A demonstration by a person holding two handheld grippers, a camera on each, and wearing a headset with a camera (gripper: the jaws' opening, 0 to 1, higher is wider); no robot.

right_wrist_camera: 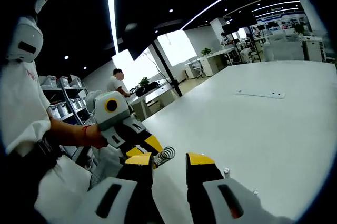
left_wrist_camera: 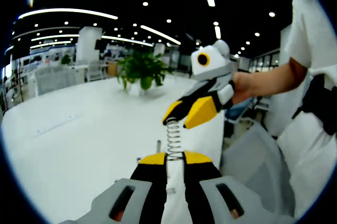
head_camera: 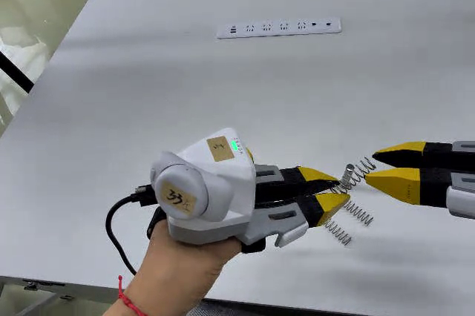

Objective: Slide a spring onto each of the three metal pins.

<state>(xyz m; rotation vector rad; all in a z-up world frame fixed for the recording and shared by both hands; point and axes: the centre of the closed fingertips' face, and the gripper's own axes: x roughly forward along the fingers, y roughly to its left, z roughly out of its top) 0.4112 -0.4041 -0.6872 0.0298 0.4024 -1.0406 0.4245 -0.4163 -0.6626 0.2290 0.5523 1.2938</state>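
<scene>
1. Mostly the matte white tabletop [head_camera: 185, 93] lies bare. In the head view its left edge slants from 11 down to 9 o'clock, its near edge crosses at 6 to 7, and open surface runs toward 12.
2. A flat white power strip [head_camera: 279, 27] lies at 12 o'clock, well apart from the work.
3. The work sits at 4 o'clock, near the tabletop's near edge.
4. A hand [head_camera: 178, 271] with a red thread at the wrist rises from 7 o'clock and holds the left tongs [head_camera: 334, 188] about level, tips toward 3. A black cable [head_camera: 111, 227] loops off the rear at 9.
5. The left tongs are drawn nearly together, clamped on a short grey metal pin [head_camera: 347, 176] at their tips.
6. A wire coil spring [head_camera: 362, 170] sits over the pin's outer end and reaches toward 3 o'clock.
7. The right tongs [head_camera: 372, 165] enter from 3 o'clock, tips toward 9, facing the left pair. Their jaws stand apart on either side of the spring's free end, and I cannot tell whether they touch it.
8. Two loose springs [head_camera: 358, 213], [head_camera: 338, 232] lie slanted on the tabletop at 5 o'clock, just below the tips and apart from each other.
9. Both tongs are black with glossy yellow wedge tips, and the left has a pale grey plastic body.
</scene>
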